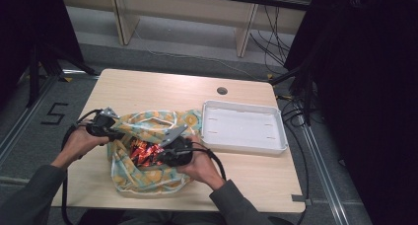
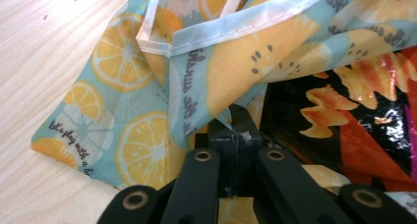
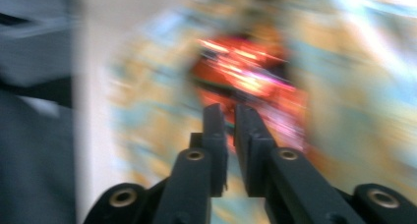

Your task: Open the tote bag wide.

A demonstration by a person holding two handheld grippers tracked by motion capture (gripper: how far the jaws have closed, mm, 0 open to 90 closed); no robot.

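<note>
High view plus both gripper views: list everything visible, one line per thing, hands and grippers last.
table: 1, light wood, under everything; small round hole near its far edge.
bag: 1, teal fabric with orange-slice print and white trim, lying open on the near left of the table.
snack packet: 1, shiny red, orange and black, inside the bag's mouth.
tray: 1, white, shallow, nothing in it, right of the bag.
left gripper: 1, black, jaws shut on the bag's fabric edge at the bag's left side.
right gripper: 1, black, jaws nearly together, at the bag's mouth by the snack packet; its view is blurred.
hands: 2, grey sleeves, entering from the near edge.
</note>
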